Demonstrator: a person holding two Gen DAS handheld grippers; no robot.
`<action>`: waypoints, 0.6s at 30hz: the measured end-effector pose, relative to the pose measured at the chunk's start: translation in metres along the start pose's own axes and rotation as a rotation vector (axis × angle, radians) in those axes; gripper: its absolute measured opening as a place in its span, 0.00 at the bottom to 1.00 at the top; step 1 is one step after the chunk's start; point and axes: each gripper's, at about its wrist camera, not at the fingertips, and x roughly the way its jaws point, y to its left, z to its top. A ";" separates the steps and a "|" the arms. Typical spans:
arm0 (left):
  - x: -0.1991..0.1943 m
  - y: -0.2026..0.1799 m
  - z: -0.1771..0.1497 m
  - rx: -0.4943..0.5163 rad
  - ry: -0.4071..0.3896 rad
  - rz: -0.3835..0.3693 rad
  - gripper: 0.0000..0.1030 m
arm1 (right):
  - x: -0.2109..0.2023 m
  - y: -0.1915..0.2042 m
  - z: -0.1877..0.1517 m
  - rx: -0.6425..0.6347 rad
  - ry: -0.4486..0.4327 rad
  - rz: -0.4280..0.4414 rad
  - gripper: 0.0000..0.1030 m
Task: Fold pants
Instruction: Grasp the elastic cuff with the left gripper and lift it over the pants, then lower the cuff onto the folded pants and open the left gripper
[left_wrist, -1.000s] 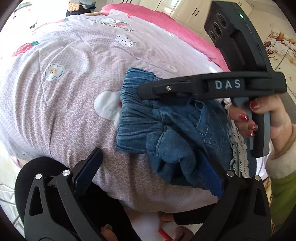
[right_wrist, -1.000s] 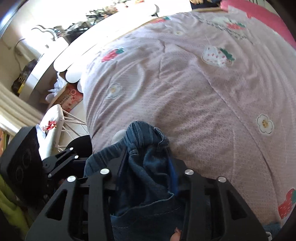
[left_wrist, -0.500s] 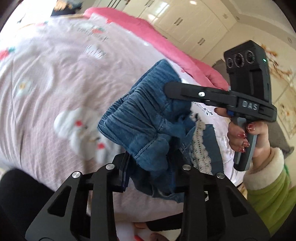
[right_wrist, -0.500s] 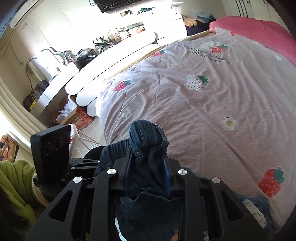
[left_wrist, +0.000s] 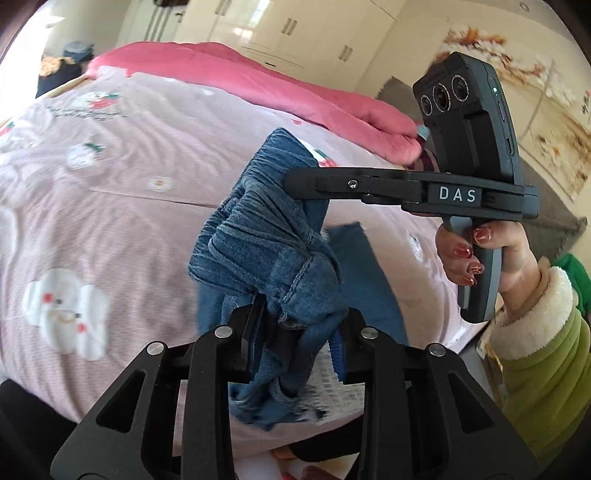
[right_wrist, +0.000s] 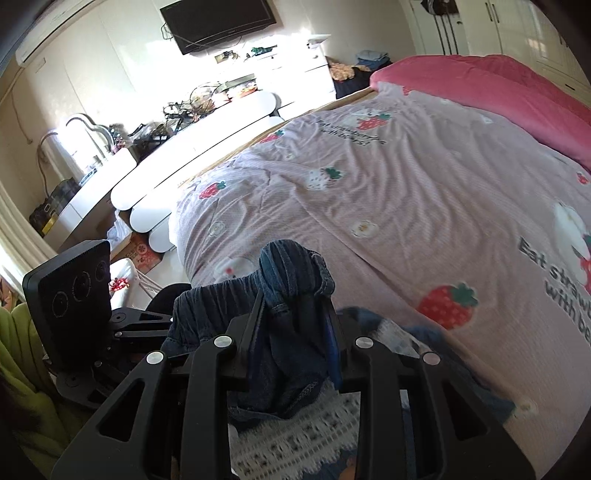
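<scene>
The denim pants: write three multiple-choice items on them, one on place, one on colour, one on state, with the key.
1. Where are the pants?
A. flat on the floor
B. lifted above the bed
C. in a drawer

2. What colour is the folded blanket at the bed's far side?
A. pink
B. grey
C. yellow

3. How is the left gripper?
A. shut on the pants
B. open and bare
C. out of view

Key: B, the waistband is held up between the left gripper and the right gripper; A, it is plainly pink; A, denim is pinched between its fingers.
</scene>
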 end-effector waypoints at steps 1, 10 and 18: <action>0.005 -0.006 0.001 0.013 0.009 -0.003 0.21 | -0.005 -0.004 -0.006 0.009 -0.004 -0.004 0.26; 0.051 -0.049 -0.009 0.126 0.092 0.019 0.21 | -0.031 -0.037 -0.061 0.113 -0.021 -0.023 0.28; 0.065 -0.064 -0.016 0.181 0.111 0.046 0.21 | -0.051 -0.057 -0.088 0.193 -0.066 -0.029 0.30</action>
